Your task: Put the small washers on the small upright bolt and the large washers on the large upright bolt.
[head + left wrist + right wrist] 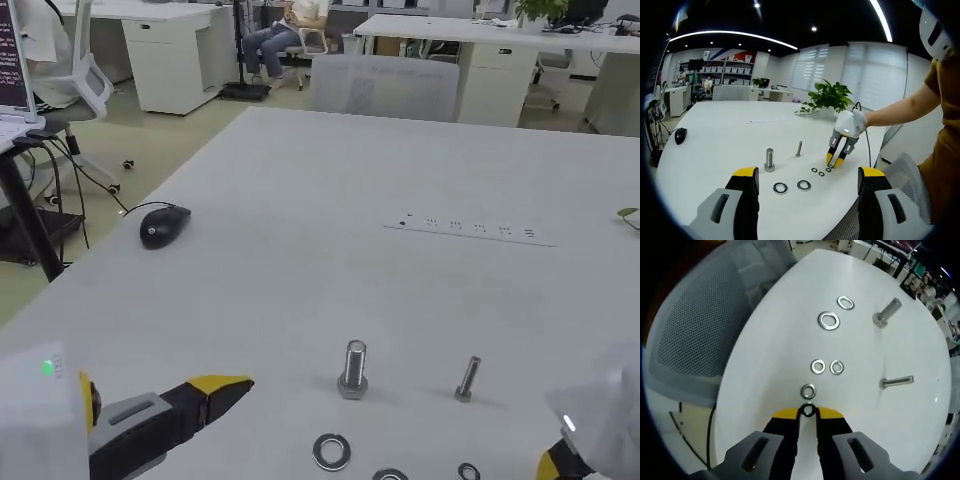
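Washer (808, 410) flat, pinched by right gripper (808, 414)

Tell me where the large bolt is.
In the head view, the large bolt stands upright left of the small bolt, just beyond a large washer.

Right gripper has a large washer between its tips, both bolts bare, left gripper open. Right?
No. The right gripper has a small washer between its tips, not a large one; the right gripper view shows it. Large bolt and small bolt bare, left gripper open: correct.
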Demonstrator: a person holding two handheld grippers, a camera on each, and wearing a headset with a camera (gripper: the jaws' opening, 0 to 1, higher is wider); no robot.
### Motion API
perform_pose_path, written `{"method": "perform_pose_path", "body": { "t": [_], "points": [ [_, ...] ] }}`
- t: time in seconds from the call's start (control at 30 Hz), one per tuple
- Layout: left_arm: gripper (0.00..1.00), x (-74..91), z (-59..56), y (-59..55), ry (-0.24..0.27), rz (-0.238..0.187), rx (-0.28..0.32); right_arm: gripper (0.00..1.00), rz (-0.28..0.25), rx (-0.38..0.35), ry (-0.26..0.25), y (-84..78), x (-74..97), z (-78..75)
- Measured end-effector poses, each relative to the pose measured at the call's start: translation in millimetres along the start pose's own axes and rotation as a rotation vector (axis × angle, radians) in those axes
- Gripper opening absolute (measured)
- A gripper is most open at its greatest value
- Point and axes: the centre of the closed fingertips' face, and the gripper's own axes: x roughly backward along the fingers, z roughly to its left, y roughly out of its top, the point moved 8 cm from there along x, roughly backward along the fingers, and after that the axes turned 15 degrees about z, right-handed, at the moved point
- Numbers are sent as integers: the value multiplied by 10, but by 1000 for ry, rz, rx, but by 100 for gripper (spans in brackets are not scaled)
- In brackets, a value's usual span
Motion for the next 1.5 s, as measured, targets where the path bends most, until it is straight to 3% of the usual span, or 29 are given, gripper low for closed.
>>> {"method": "perform_pose_path", "body": {
  "t": [0.33, 0.87, 1.5],
  "points": [
    [80, -2, -16, 1, 0, 6, -2, 12, -15, -33, 7, -8, 14, -12],
    [80, -24, -49, 25, -10, 4, -9, 12, -47, -55, -16, -6, 219, -108],
    [80, 74, -133, 68, -57, 1, -66, 12, -63, -104, -111, 170, 695, -181]
  ]
}}
